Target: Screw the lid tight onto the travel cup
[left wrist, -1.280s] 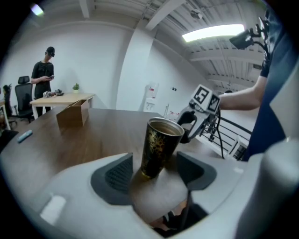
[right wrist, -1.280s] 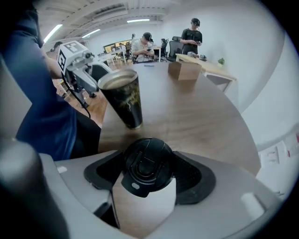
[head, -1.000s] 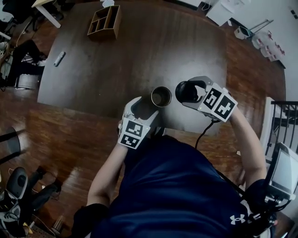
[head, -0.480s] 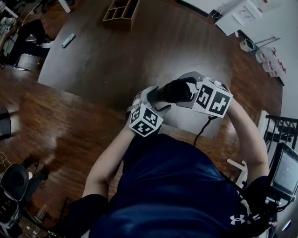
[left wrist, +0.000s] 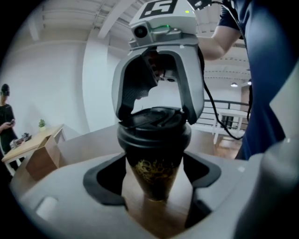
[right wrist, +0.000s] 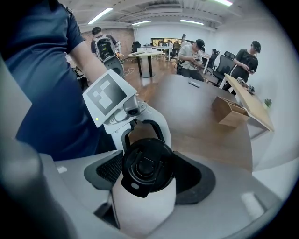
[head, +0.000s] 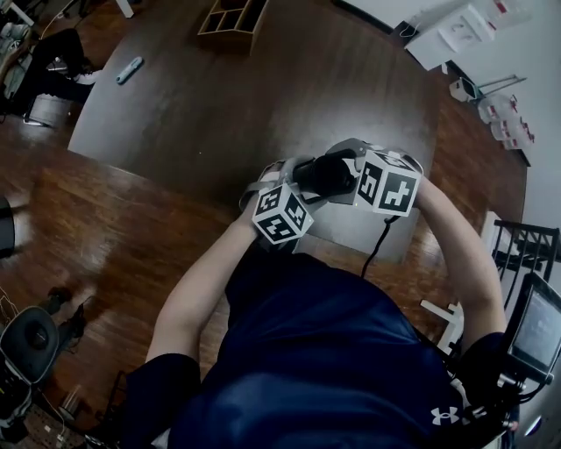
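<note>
Both grippers meet at the upright travel cup (left wrist: 156, 179) by the near edge of the desk (head: 219, 105): the right gripper (right wrist: 149, 175), from above, clamps the lid (left wrist: 152, 120) seated on it, while the left gripper (left wrist: 156, 168), jaws just spread wide, straddles its body from the side, not pressing.

Dark wooden table (head: 219, 114): dark, gold-patterned tapered travel cup (left wrist: 156, 170) stood upright on it near the near edge, before the seated person. Black round plastic lid (left wrist: 154, 123) sat on top of the cup. The left gripper (left wrist: 154, 186), jaws just opened wider, had the cup between them, untouched. The right gripper (right wrist: 149, 173) stood above, jaws on the lid's sides. Far edge: light wooden compartment box (head: 232, 13). Small grey bar-shaped remote (head: 129, 70) lay left of it, well apart from the cup.
</note>
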Demonstrator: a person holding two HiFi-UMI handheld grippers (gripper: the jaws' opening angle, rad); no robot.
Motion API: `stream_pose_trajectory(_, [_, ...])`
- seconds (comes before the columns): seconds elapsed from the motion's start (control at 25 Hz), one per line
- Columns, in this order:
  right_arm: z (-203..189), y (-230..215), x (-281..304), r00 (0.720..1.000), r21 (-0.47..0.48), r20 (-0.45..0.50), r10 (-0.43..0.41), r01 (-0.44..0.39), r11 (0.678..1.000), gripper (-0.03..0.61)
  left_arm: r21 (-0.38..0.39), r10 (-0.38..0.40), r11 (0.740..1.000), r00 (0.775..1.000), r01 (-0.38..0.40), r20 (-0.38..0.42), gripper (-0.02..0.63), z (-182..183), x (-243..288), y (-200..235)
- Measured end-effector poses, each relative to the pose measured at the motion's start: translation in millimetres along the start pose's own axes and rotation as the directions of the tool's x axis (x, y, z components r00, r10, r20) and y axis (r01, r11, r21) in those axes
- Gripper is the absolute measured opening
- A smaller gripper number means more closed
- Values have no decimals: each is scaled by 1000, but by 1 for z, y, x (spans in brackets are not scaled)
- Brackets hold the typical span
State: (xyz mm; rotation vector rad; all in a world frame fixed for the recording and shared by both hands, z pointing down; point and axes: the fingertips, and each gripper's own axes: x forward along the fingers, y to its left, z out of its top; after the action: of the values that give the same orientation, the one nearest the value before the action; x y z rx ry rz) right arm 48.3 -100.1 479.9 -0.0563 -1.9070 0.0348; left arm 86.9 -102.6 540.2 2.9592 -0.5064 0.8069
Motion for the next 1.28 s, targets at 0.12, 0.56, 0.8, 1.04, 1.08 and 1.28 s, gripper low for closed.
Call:
stream_pose_trajectory(0.12, [1, -3, 1, 1000, 23, -23, -3, 3, 1000, 341, 21, -12, 1000, 1000, 12, -1, 388, 0, 4, 2])
stream_pose_trajectory(0.56, [-14, -22, -8, 938, 740, 146, -314, 107, 664, 342, -129, 184, 976, 982, -177, 39, 379, 3, 4, 0])
stream_pose_trajectory(0.8, [-7, -20, -18, 959, 552, 180, -219, 85, 829, 423, 8, 16, 1000, 1000, -16, -13, 451, -10, 7, -2])
stream_pose_trajectory(1.04, [2, -12, 0, 998, 354, 66, 12, -34, 935, 421, 75, -111, 991, 994, 112, -18, 446, -1, 12, -3])
stream_pose_trajectory(1.08, [1, -11, 1, 999, 338, 52, 14, -31, 941, 398, 68, -101, 992, 995, 102, -21, 439, -1, 14, -2])
stream_pose_trajectory(1.28, [-9, -21, -1, 978, 505, 99, -182, 108, 857, 363, -16, 1, 1000, 1000, -1, 4, 374, -4, 15, 1])
